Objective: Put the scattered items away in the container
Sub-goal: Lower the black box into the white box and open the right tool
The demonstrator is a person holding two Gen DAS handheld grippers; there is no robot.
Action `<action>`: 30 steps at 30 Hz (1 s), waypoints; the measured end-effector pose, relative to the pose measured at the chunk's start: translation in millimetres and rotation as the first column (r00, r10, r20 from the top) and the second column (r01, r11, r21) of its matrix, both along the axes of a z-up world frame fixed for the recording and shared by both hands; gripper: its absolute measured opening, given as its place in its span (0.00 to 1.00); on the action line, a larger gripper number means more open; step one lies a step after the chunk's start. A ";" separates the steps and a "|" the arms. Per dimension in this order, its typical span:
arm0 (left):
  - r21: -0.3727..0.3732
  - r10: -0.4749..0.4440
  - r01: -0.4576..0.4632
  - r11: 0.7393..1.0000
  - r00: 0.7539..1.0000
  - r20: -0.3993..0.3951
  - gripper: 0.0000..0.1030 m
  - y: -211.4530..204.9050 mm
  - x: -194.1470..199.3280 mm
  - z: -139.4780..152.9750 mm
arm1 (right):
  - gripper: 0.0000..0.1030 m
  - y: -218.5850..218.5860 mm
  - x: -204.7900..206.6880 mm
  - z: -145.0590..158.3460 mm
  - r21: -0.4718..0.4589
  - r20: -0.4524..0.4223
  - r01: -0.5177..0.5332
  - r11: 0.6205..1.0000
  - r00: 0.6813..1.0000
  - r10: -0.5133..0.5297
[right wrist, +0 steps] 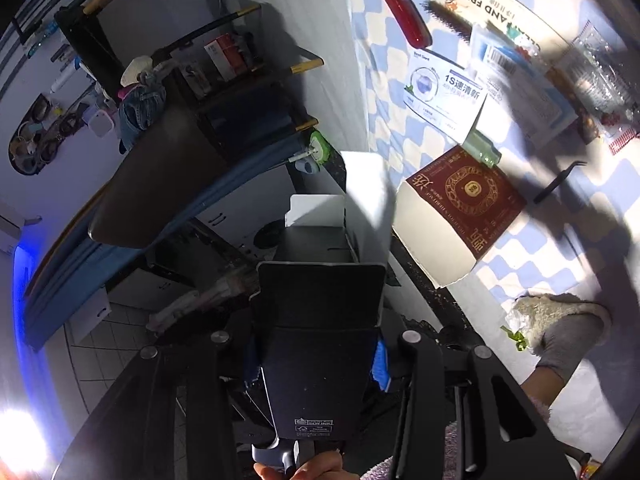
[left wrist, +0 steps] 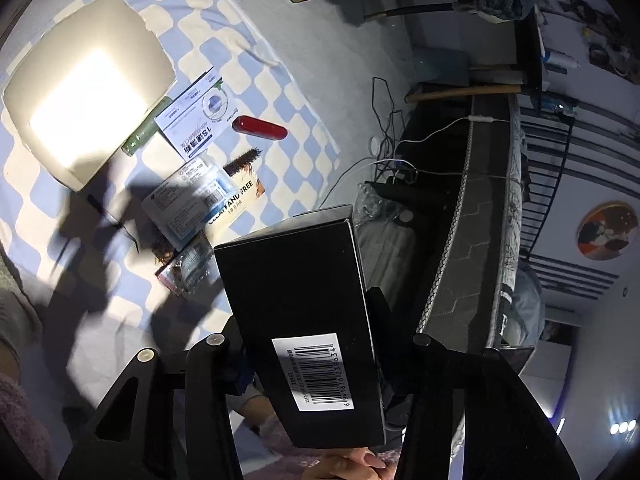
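My left gripper (left wrist: 304,320) is shut on a long black box (left wrist: 296,280) with a white barcode label, held above the checkered bedsheet (left wrist: 280,80). My right gripper (right wrist: 316,360) is shut on a dark carton (right wrist: 320,304) whose end flaps stand open, out past the bed's edge. A flat box lies on the sheet, pale with glare (left wrist: 88,92) and maroon with gold print (right wrist: 464,196). Around it lie a green tube (left wrist: 146,132), a white-blue packet (left wrist: 196,120), a red case (left wrist: 260,128), a brush (left wrist: 244,160) and black tweezers (right wrist: 560,182).
A blue-white box (left wrist: 192,196), a printed card (left wrist: 244,196) and a clear packet (left wrist: 184,268) lie near the left gripper. Cables (left wrist: 384,152) trail on the floor beside the bed. A foot in a grey slipper (right wrist: 568,328) rests on the sheet. Shelves (right wrist: 224,64) stand beyond.
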State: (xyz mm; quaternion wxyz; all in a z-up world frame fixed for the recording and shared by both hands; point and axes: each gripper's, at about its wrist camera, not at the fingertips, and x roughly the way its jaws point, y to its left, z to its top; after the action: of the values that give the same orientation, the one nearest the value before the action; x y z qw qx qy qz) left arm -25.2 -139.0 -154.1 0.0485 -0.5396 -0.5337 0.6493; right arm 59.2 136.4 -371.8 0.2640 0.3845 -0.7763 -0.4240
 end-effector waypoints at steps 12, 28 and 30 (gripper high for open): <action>-0.308 0.104 -0.086 0.947 0.994 0.041 0.41 -47.5 7.5 46.7 | 0.66 -13.2 -3.1 -30.3 -0.021 0.124 -0.140 0.990 0.982 0.141; -0.738 -0.008 0.354 0.575 0.904 0.428 0.41 -23.9 -85.4 28.8 | 0.66 22.3 1.1 -63.7 0.133 0.238 -0.127 0.983 0.967 0.092; -0.701 -0.037 0.391 0.596 0.886 0.463 0.41 -13.1 -97.2 13.2 | 0.66 24.5 0.8 -69.4 0.133 0.257 -0.129 0.983 0.962 0.092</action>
State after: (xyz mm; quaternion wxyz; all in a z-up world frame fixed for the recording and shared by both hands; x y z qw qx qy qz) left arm -122.5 -152.0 -140.9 -0.2204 -0.6888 -0.1268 0.6789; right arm 60.0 160.9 -441.1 0.1583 0.4963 -0.7469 -0.4133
